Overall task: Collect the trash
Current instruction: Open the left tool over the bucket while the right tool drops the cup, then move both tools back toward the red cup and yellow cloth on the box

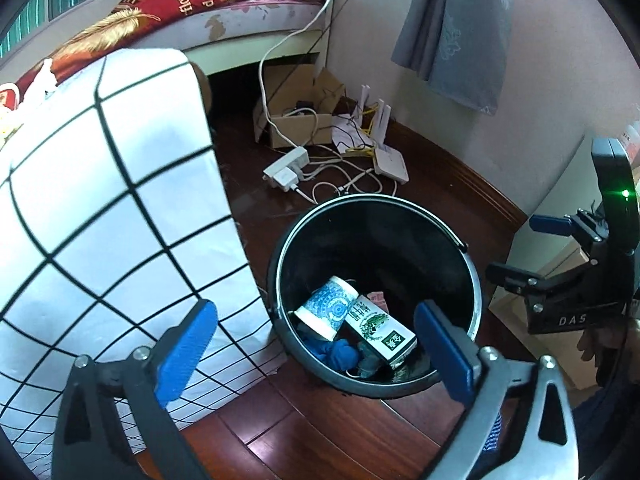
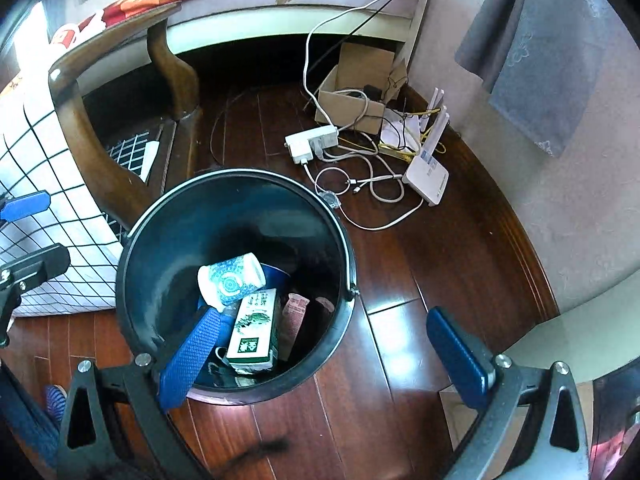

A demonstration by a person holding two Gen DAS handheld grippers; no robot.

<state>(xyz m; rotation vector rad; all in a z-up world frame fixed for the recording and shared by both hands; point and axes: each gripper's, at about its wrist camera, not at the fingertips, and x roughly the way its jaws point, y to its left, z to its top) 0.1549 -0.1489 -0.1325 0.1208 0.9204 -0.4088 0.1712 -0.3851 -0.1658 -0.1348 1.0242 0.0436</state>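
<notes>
Both grippers, left gripper (image 1: 316, 344) and right gripper (image 2: 324, 354), hang wide open and empty over the black bin (image 2: 160, 216), lower centre. Paper cup (image 2: 232, 278) and green carton (image 2: 256, 328) lie inside. Drop step looks complete; next: seek remaining trash.

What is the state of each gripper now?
Left gripper: open, holding nothing, above the bin.
Right gripper: open, holding nothing.

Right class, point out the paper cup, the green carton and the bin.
Paper cup (image 2: 231, 282), right wrist view, on its patterned side.
Green carton (image 2: 256, 326), right wrist view, on its printed face.
Bin (image 1: 280, 256), left wrist view, on its left rim.
</notes>
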